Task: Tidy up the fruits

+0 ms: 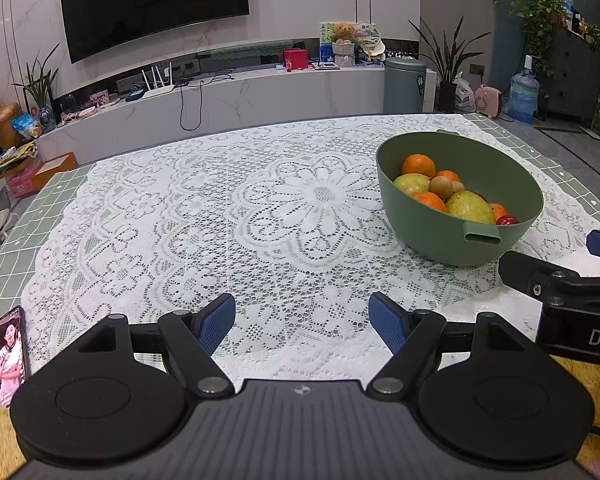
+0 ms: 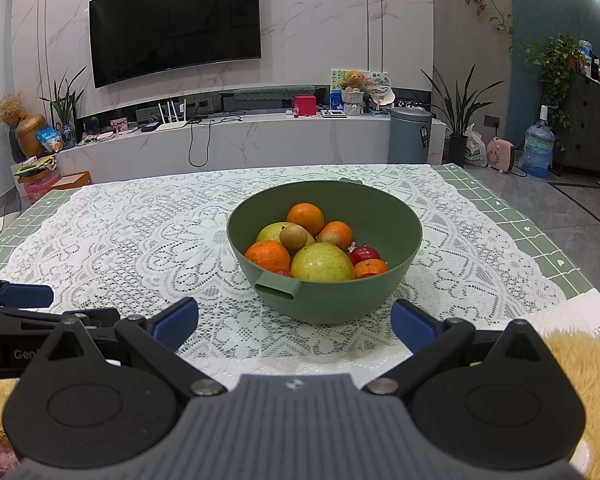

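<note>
Both my grippers hang low at the near edge of the bench: my left gripper point(image 1: 302, 322) and my right gripper point(image 2: 294, 322) each stand with jaws spread wide and hold nothing. The fruit sits piled in a green bowl point(image 2: 404, 216), straight ahead of my right gripper and to the far right of my left. In the pile I count several oranges point(image 2: 305, 219), two large yellow-green fruits point(image 2: 322, 267), small brown fruits point(image 2: 293, 237) and red ones point(image 2: 365, 254) low at the right. I judge the oranges firm and slightly grippy, best taken across the widest part; the top orange is the freest. The large yellow-green fruits look heavy, smooth and liable to bruise or slip. The small brown ones may roll if the pile shifts. The bowl looks light and could slide on the white lace cloth point(image 1: 220, 220), which may snag. The room beyond holds a wall-mounted television point(image 2: 176, 20) and a long media shelf point(image 2: 240, 140).
</note>
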The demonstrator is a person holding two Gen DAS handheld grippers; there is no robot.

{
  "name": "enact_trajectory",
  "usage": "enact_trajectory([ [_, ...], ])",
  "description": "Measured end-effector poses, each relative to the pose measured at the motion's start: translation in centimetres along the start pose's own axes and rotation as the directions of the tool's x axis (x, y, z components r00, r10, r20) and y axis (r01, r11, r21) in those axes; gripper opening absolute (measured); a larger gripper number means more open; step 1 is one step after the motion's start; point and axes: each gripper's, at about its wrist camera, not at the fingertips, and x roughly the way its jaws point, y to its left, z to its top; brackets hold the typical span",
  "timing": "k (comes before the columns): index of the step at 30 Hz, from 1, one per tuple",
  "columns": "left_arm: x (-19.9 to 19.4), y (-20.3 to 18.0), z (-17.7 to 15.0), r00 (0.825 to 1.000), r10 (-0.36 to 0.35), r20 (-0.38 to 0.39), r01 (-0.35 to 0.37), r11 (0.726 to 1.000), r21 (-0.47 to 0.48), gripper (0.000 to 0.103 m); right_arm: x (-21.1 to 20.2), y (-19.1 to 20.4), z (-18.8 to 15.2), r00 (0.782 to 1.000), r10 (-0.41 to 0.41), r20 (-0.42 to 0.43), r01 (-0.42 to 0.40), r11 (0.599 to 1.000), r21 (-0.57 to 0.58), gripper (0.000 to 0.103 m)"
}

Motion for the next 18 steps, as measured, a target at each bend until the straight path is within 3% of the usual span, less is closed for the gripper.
enact_trajectory([
  [18,-0.13,0.05,-0.03,1.0,0.0,-0.002,0.0,1.0,-0.006,0.089,0.03,-0.02,-0.02,1.0,0.0,0.001,0.0,1.0,0.0,0.099],
])
